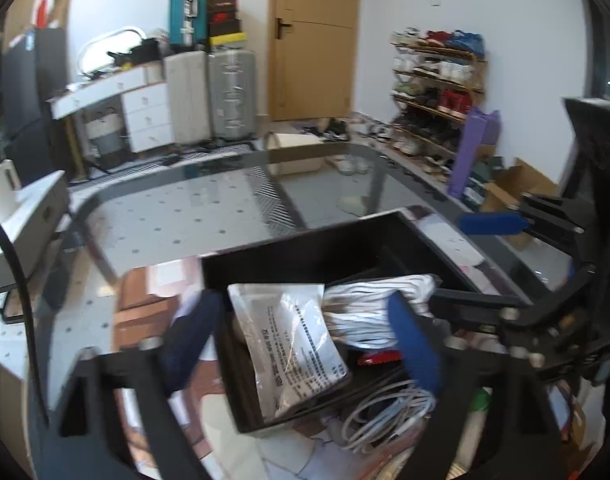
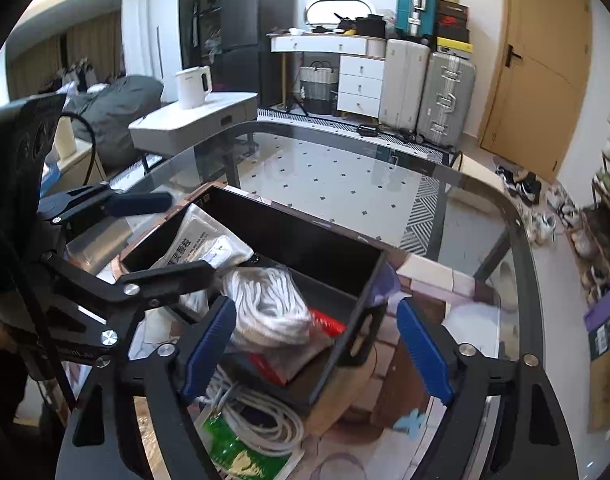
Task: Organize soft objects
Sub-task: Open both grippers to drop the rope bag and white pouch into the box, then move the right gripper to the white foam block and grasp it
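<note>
Glass table [image 2: 385, 176]: black box [image 2: 297, 236] holds packet [image 2: 201, 244], rope bundle [image 2: 265, 304]; both hand-held grippers spread (empty).

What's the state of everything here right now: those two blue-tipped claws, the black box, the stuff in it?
Left gripper: open, holding nothing.
Right gripper: open, holding nothing.
Black box: open-topped, partly filled.
Silver pouch: in the box, leaning on its wall.
White rope bundle: coiled, inside the box.
White cable: coiled, outside the box on the table.
Door: shut.
</note>
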`<state>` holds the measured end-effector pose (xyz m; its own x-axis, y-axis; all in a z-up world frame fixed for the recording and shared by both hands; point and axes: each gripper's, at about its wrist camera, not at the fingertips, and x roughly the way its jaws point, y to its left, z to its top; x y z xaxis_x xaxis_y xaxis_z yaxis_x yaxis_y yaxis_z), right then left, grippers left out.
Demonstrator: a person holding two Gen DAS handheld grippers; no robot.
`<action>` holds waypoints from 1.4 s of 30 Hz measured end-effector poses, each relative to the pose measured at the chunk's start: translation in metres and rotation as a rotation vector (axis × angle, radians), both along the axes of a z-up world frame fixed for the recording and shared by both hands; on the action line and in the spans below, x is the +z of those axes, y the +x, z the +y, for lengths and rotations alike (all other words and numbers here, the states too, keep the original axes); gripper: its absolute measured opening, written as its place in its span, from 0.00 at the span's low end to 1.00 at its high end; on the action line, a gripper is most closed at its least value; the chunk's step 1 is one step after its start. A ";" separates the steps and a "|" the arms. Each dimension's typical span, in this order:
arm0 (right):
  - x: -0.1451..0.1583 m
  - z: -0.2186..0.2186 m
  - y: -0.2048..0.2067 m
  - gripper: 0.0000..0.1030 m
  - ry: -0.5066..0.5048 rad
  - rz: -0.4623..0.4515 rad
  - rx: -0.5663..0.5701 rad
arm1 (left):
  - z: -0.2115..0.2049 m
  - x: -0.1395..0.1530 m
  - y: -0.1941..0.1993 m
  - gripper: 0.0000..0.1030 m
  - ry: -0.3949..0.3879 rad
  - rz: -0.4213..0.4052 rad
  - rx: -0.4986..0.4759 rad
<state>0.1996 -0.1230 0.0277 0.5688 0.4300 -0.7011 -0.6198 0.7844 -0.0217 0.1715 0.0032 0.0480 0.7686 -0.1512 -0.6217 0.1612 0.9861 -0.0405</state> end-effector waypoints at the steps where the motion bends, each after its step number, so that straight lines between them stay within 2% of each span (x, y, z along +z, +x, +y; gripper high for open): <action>1: 0.001 -0.006 -0.004 0.84 0.013 0.004 -0.013 | 0.002 0.002 -0.004 0.91 -0.015 -0.007 -0.002; 3: 0.002 -0.014 -0.011 0.92 0.041 0.008 -0.024 | 0.005 0.005 -0.011 0.98 -0.050 -0.009 -0.006; 6: 0.005 -0.029 -0.028 0.99 0.099 0.014 -0.052 | 0.010 0.009 -0.022 1.00 -0.041 -0.019 0.022; 11: 0.007 -0.044 -0.052 0.99 0.153 0.023 -0.085 | 0.020 0.012 -0.040 1.00 -0.048 -0.025 0.065; 26: -0.015 -0.052 -0.101 0.99 0.165 0.047 -0.140 | 0.038 0.007 -0.085 1.00 -0.072 -0.033 0.141; 42: -0.040 -0.042 -0.131 0.99 0.127 0.063 -0.147 | 0.033 -0.009 -0.103 1.00 -0.069 -0.015 0.133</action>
<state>0.0687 -0.1646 -0.0122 0.5888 0.4326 -0.6827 -0.4956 0.8605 0.1179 0.0685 0.0362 0.0386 0.7936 -0.0894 -0.6019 0.0302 0.9937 -0.1079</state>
